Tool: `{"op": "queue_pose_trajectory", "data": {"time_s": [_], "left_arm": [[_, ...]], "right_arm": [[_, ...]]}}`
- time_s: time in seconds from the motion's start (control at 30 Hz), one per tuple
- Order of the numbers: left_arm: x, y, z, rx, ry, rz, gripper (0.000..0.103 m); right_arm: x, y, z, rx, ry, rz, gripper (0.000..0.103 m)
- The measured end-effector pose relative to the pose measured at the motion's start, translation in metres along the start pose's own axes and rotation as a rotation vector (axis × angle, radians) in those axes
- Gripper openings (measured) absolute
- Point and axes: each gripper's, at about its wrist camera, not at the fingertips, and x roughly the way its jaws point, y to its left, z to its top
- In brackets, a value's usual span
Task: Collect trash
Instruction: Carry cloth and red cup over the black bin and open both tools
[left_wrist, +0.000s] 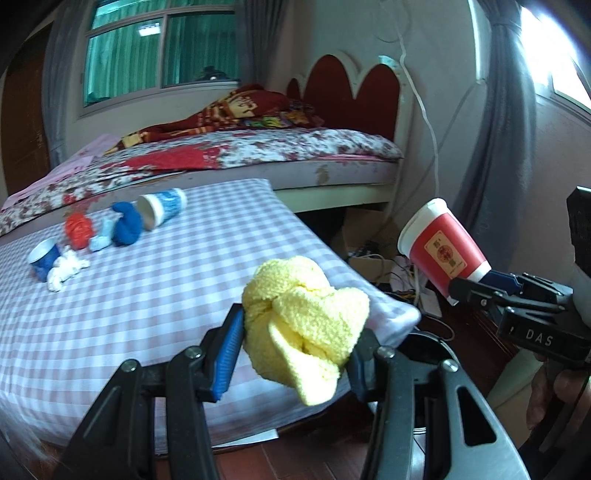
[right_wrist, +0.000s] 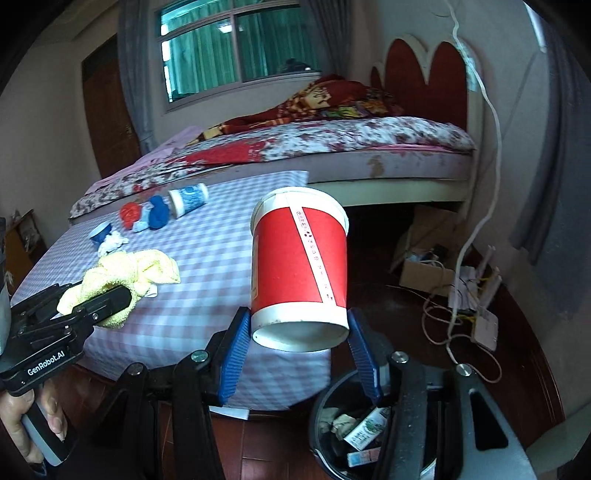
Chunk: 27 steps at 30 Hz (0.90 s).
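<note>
Three paper cups (left_wrist: 441, 245), five knotted cloths (left_wrist: 306, 321), two grippers (left_wrist: 295, 354)

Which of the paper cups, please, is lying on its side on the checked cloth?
The white cup with blue print, beside the blue wad. The small blue cup stands mouth up, and the red cup is held in the right gripper.

Red paper cup (right_wrist: 299, 269) tilted; yellow cloth (left_wrist: 303, 325) bunched.

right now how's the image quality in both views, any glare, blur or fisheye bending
Left wrist view: strong blown-out glare at the upper right window; bed edge bows from fisheye distortion; yellow cloth is sharp. Right wrist view: red paper cup is crisp, corners darken into a vignette, the trash bin sits in shadow, and the headboard leans.
</note>
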Motion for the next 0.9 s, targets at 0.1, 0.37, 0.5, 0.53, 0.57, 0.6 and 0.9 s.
{"op": "queue_pose_trajectory", "data": {"time_s": [0.1, 0.37, 0.5, 0.53, 0.57, 0.6, 0.9], "left_arm": [[0.003, -0.017, 0.000, 0.020, 0.004, -0.026, 0.050], [0.014, -0.063, -0.007, 0.078, 0.029, -0.109, 0.050], [0.020, -0.088, -0.014, 0.104, 0.051, -0.161, 0.050], [0.021, -0.094, -0.016, 0.110, 0.057, -0.171, 0.050], [0.022, -0.098, -0.018, 0.114, 0.063, -0.183, 0.050], [0.024, -0.104, -0.021, 0.118, 0.069, -0.194, 0.050], [0.040, -0.142, -0.040, 0.157, 0.137, -0.282, 0.050]], "right_arm": [[-0.006, -0.016, -0.005, 0.022, -0.002, -0.018, 0.054], [-0.016, -0.058, -0.027, 0.074, 0.025, -0.080, 0.054], [-0.020, -0.078, -0.042, 0.086, 0.052, -0.109, 0.054], [-0.022, -0.081, -0.045, 0.088, 0.058, -0.114, 0.054], [-0.024, -0.087, -0.050, 0.093, 0.067, -0.121, 0.054], [-0.025, -0.092, -0.054, 0.096, 0.073, -0.127, 0.054], [-0.033, -0.125, -0.094, 0.122, 0.148, -0.161, 0.054]]}}
